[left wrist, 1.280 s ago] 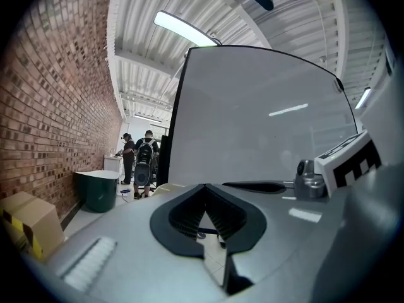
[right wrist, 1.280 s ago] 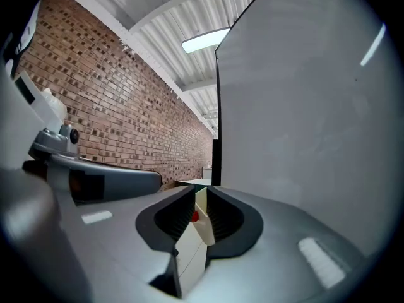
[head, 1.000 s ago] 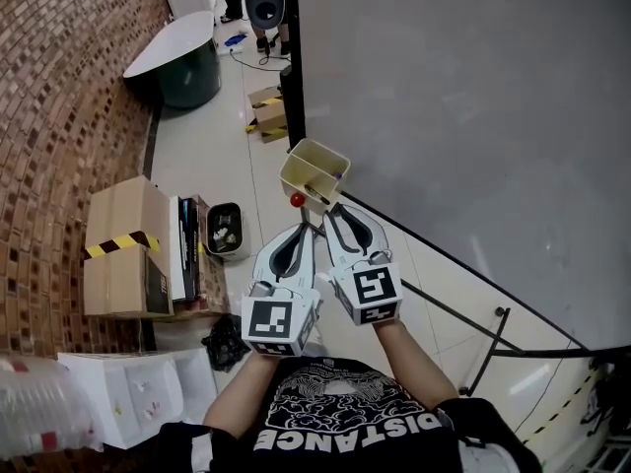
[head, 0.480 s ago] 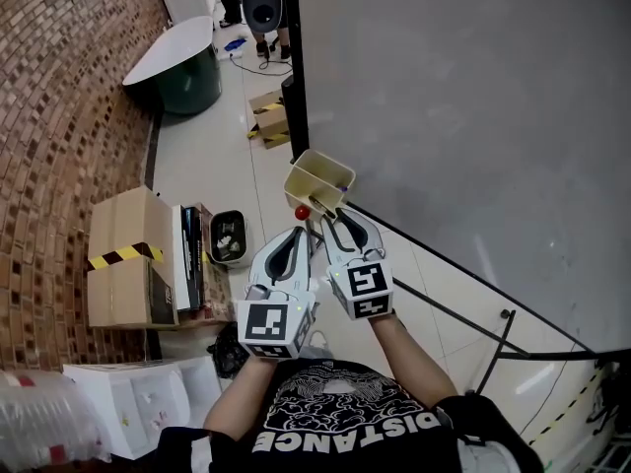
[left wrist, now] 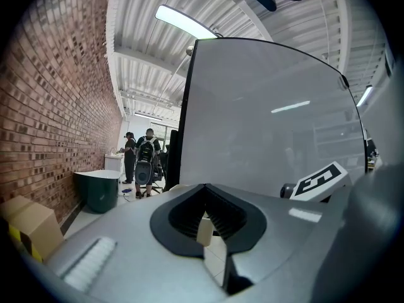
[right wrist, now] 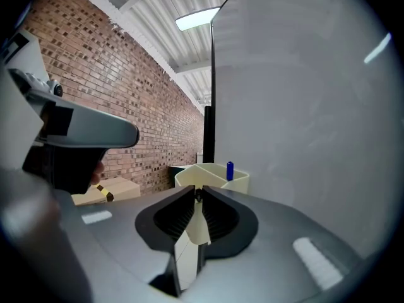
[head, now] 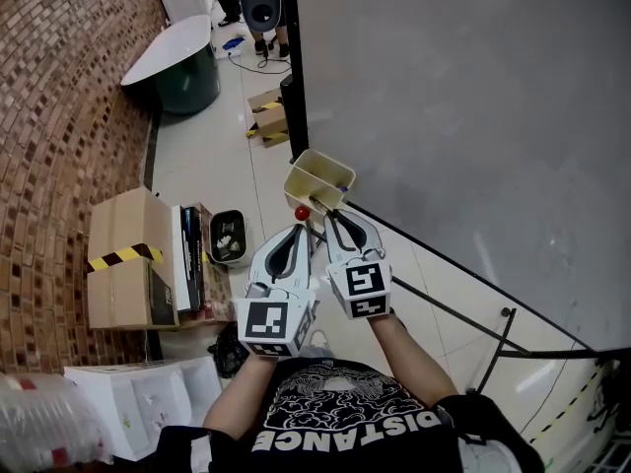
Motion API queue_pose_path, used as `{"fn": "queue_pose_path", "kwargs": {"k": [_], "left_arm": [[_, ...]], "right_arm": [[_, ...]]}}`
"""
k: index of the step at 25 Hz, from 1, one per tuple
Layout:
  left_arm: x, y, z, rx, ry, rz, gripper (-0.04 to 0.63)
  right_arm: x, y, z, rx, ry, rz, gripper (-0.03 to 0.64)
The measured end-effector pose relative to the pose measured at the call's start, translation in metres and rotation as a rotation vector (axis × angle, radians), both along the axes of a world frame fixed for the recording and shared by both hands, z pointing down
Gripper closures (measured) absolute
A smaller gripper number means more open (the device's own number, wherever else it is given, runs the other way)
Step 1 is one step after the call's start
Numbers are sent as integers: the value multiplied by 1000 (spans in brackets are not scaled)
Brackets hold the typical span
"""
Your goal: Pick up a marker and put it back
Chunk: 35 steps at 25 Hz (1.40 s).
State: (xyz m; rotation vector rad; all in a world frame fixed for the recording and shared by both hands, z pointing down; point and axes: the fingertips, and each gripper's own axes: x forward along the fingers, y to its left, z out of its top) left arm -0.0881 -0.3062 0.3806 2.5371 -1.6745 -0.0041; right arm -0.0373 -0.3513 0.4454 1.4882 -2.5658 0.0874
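Note:
A cream marker holder (head: 317, 180) hangs at the lower edge of the grey whiteboard (head: 463, 116). In the right gripper view the holder (right wrist: 211, 175) sits just past my jaws, with a blue marker (right wrist: 230, 170) standing in its far compartment. My right gripper (head: 329, 217) is shut, its tips almost at the holder's near wall. A small dark speck shows at its tips (right wrist: 198, 196); I cannot tell what it is. My left gripper (head: 302, 231) is shut beside it, nothing between its fingers (left wrist: 203, 201). A small red ball (head: 301, 212) sits under the holder.
The whiteboard's black stand legs (head: 454, 313) run along the tiled floor on the right. At the left stand cardboard boxes (head: 128, 264) and a small bin (head: 225, 235) by the brick wall (head: 59, 116). People (left wrist: 142, 163) stand far off near a dark round table (head: 182, 62).
Both grippers have drawn slightly closer to the holder and stayed shut. The view has shifted a little with the head.

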Motion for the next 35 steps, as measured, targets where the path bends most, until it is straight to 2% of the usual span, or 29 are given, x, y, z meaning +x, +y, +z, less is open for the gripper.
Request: {"fn": "queue_pose_path", "kwargs": {"k": [15, 25, 35], "left_arm": [[10, 9, 2, -11, 1, 6, 589], [18, 25, 0, -7, 5, 8, 589], [31, 57, -11, 28, 8, -13, 589]], "right_arm": [[7, 13, -16, 28, -26, -9, 584], [17, 37, -49, 94, -60, -17, 584], [37, 85, -92, 182, -120, -23, 584]]}}
